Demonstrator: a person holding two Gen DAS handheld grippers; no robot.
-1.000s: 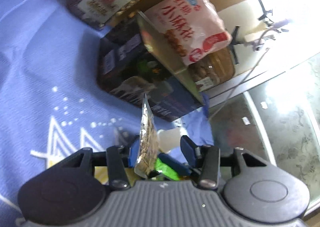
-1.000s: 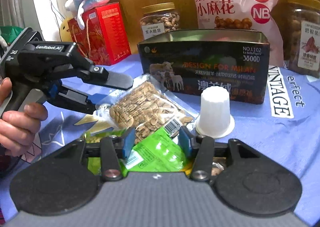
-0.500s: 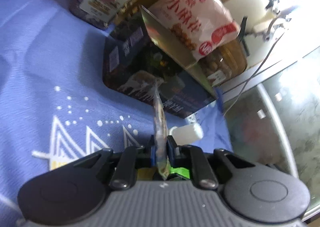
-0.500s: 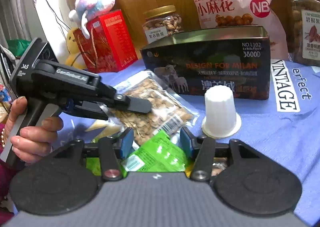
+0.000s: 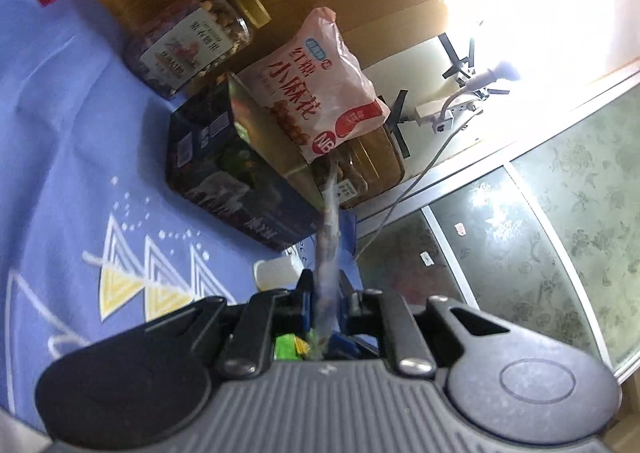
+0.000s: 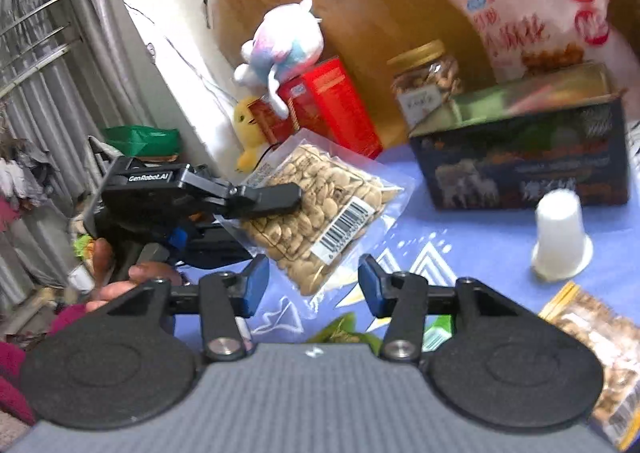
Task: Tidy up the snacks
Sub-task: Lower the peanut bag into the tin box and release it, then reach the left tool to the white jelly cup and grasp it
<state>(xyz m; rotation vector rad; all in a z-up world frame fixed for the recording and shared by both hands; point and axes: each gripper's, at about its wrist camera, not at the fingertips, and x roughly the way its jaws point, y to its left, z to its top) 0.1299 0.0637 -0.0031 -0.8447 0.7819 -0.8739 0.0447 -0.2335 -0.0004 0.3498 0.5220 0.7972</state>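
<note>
Left wrist view: the left gripper [image 5: 323, 293] has its fingers pinched on a clear nut packet [image 5: 327, 249], seen edge-on and rising straight ahead between them – a grip on one end, likely so the rest can hang free for carrying. Ahead and left sits the open tin [image 5: 236, 173], probably the destination, with a pink bag [image 5: 316, 93] leaning behind it and a white cup [image 5: 278, 273] just left of the fingers

Right wrist view: the right gripper [image 6: 310, 285] is wide open and empty – it seems to be waiting. Ahead, slightly left, the packet [image 6: 316, 205] hangs clear of the blue cloth [image 6: 472, 241]; the tin [image 6: 520, 173] lies ahead-right
</note>
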